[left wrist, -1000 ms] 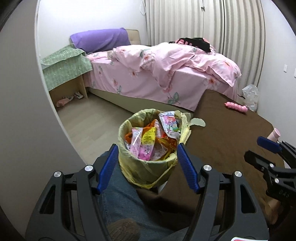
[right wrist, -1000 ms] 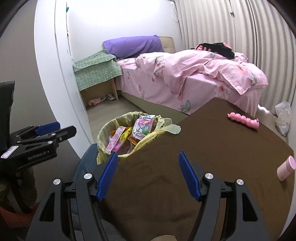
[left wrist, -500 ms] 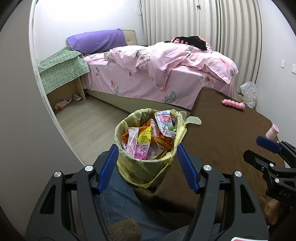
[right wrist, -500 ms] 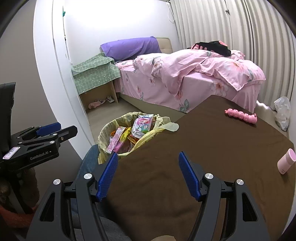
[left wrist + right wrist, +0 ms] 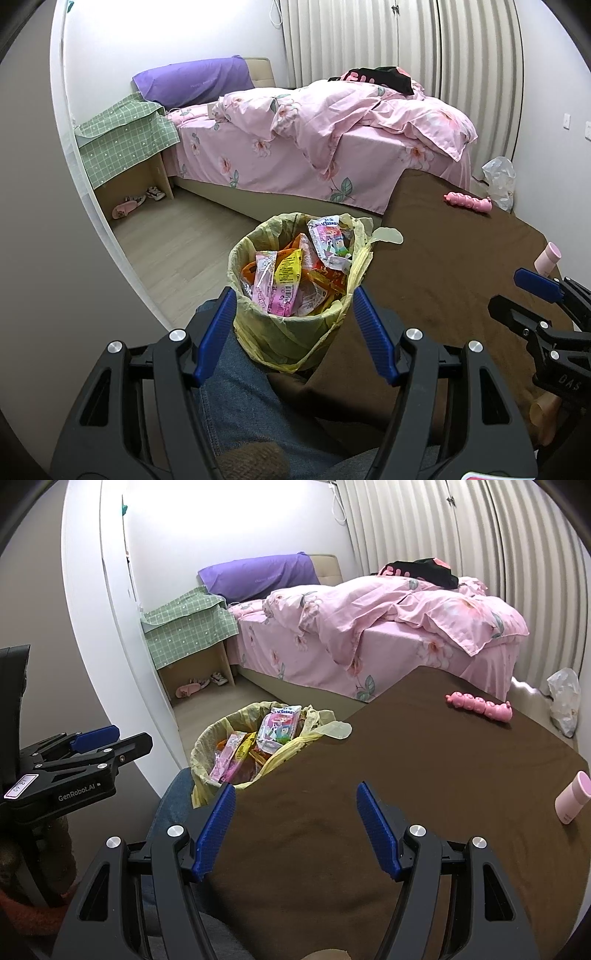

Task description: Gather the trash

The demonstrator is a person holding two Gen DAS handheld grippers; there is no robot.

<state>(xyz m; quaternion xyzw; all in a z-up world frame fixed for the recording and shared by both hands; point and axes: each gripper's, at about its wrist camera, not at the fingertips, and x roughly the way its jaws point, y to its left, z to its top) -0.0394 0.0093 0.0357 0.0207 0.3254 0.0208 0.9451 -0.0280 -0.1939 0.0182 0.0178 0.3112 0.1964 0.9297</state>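
Observation:
A small trash bin (image 5: 291, 332) lined with a yellow bag stands beside the brown table (image 5: 443, 277), against a person's jeans-clad leg (image 5: 251, 398). It is heaped with colourful snack wrappers (image 5: 280, 280). My left gripper (image 5: 293, 295) is open just short of the bin, which shows between its blue pads, apart from them. My right gripper (image 5: 295, 788) is open over the bare brown table (image 5: 406, 757), holding nothing. From the right wrist, the bin (image 5: 201, 746) and its wrappers (image 5: 277, 723) lie ahead to the left, by the table's edge.
A pink caterpillar toy (image 5: 480, 705) lies at the table's far side and a pink cup (image 5: 572, 797) lies at its right. Beyond are a pink bed (image 5: 332, 147), wood floor, and a plastic bag (image 5: 563, 701) on the floor by the curtain.

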